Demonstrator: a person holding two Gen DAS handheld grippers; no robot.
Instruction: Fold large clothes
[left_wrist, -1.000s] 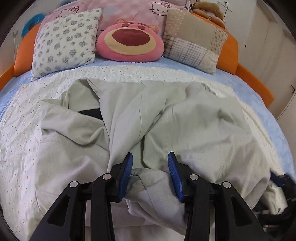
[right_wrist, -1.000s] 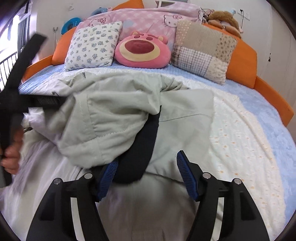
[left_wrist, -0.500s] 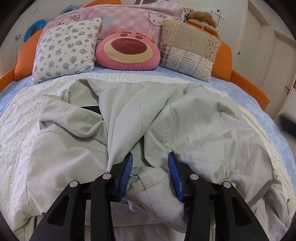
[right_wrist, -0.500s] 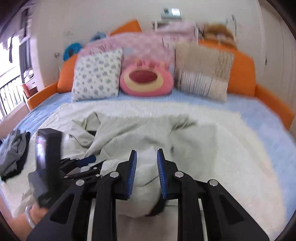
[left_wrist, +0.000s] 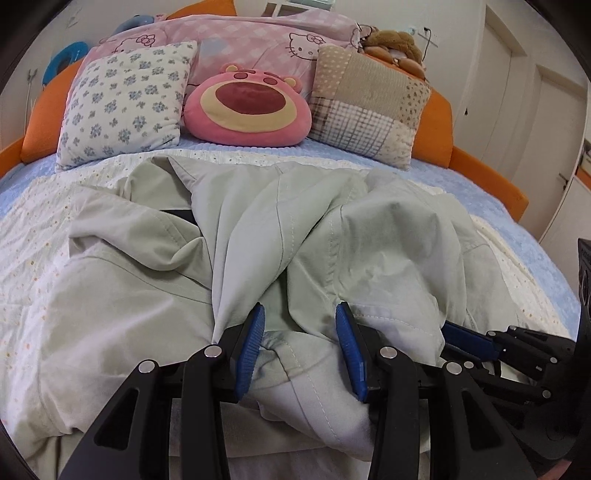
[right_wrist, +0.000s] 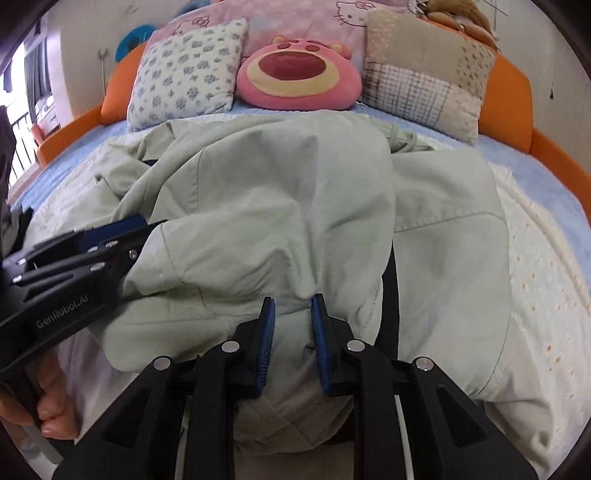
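Quilted bed (left_wrist: 517, 236), rumpled pale-green cotton garment (left_wrist: 388, 236)

Even, soft daylight; both views sharp, fisheye-bent with dark corners; bright glare left of the orange padded headboard (right_wrist: 513, 96).

Both the left gripper (left_wrist: 299, 347) and right gripper (right_wrist: 291, 339) are black, with ribbed blue pads, silver screws and white "GenRobot.AI" lettering.
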